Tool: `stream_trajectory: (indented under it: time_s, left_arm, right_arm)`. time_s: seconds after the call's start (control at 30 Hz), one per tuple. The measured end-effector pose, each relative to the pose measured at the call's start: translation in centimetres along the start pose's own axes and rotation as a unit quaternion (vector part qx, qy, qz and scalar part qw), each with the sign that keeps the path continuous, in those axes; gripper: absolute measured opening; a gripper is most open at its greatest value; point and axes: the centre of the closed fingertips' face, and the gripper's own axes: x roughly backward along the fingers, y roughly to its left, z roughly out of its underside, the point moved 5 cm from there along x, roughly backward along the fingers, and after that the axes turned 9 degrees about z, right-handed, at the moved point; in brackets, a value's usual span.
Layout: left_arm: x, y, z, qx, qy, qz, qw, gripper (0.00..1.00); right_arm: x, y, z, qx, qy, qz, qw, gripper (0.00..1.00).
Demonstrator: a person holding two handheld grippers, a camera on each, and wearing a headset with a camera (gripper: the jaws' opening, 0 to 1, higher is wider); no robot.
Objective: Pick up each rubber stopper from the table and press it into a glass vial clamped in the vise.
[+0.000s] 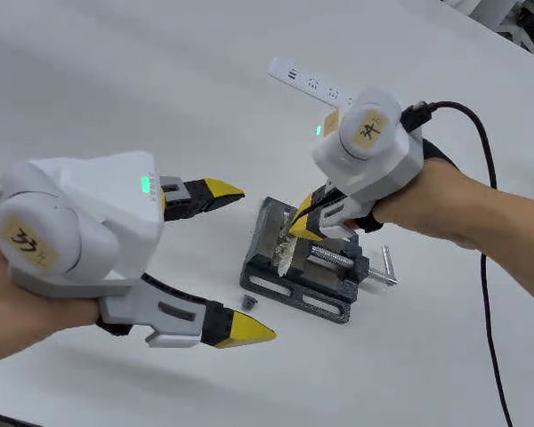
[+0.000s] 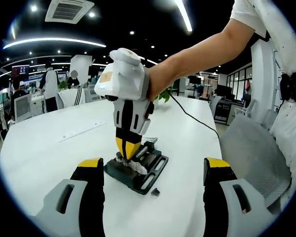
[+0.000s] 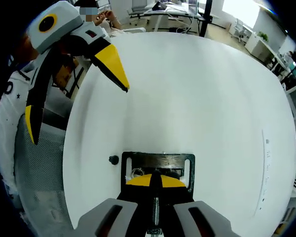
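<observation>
While looking down, noted white table under both tools. Found left gripper held level, low at left, jaws spread wide and empty. Found right gripper pitched steeply down from a bent wrist, tips pressed together inside vise. Spotted one rubber stopper lying on table just beside vise.

The right gripper points closed jaws into the vise. The left gripper hovers wide open. A stopper lies beside the vise.
</observation>
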Motion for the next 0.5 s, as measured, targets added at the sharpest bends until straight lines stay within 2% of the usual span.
stream_trajectory:
  time_s: [0.5]
  left_arm:
    - [0.79,-0.46,0.08,0.003,0.003,-0.01,0.9999,0.82]
  right_arm:
    - [-0.1,-0.2,0.14,-0.019,-0.02,0.018,0.9995,0.0]
